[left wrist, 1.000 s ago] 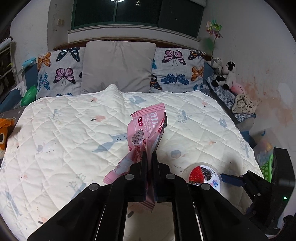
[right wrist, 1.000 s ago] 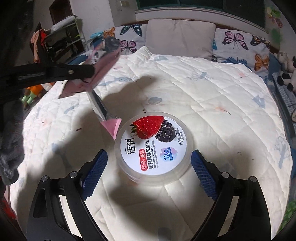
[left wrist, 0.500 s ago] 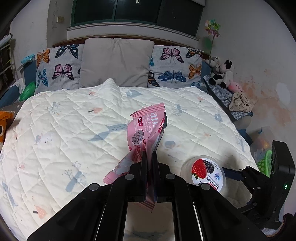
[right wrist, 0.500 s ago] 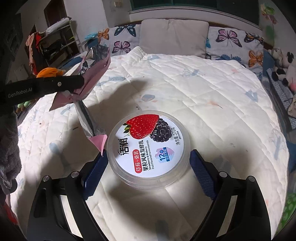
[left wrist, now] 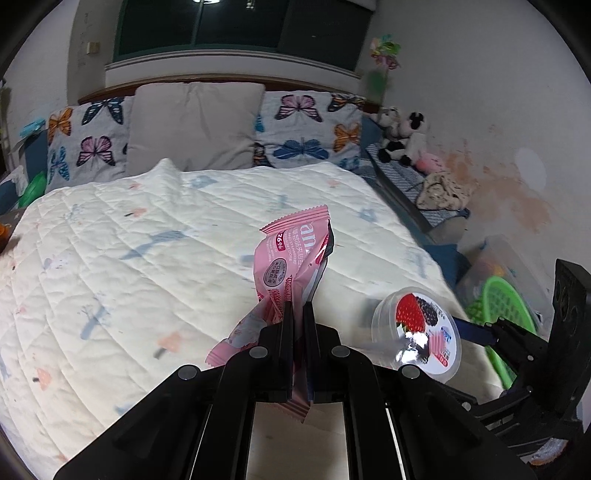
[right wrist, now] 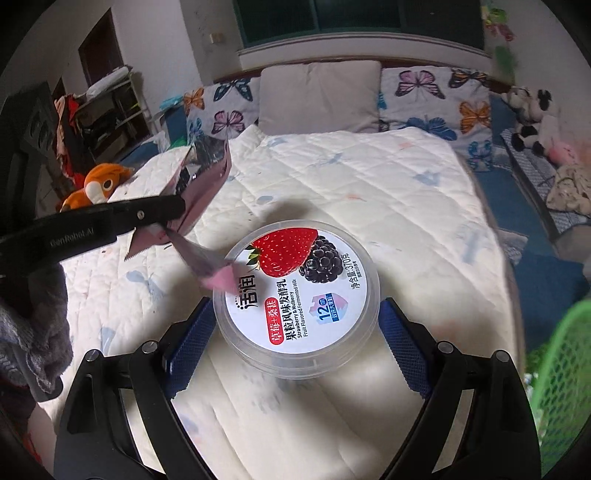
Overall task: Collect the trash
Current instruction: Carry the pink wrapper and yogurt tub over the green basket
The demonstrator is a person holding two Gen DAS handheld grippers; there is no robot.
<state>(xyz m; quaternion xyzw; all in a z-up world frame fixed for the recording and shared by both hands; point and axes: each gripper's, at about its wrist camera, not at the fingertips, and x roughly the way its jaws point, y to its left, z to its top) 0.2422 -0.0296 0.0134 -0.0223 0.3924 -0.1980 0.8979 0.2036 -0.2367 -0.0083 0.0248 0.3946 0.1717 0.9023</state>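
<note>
Lifted off the quilt since a second ago, the yogurt tub now hangs between the right tool's blue pads.

Left wrist view: left tool (left wrist: 298,314) clenched on pink wrapper (left wrist: 291,258) at centre; yogurt tub (left wrist: 417,328) lower right, above the bed (left wrist: 129,258). Right wrist view: right tool (right wrist: 295,325) grasping the tub (right wrist: 299,291) at centre; wrapper (right wrist: 199,184) upper left; green basket (right wrist: 561,369) at right edge.

Dim indoor light from overhead; a lamp's reflection in the dark window (left wrist: 240,22) at 12 o'clock; glare on the yogurt cup lid (left wrist: 415,338); quilt (left wrist: 110,277) motion-blurred; fisheye bending, black vignette at corners.
</note>
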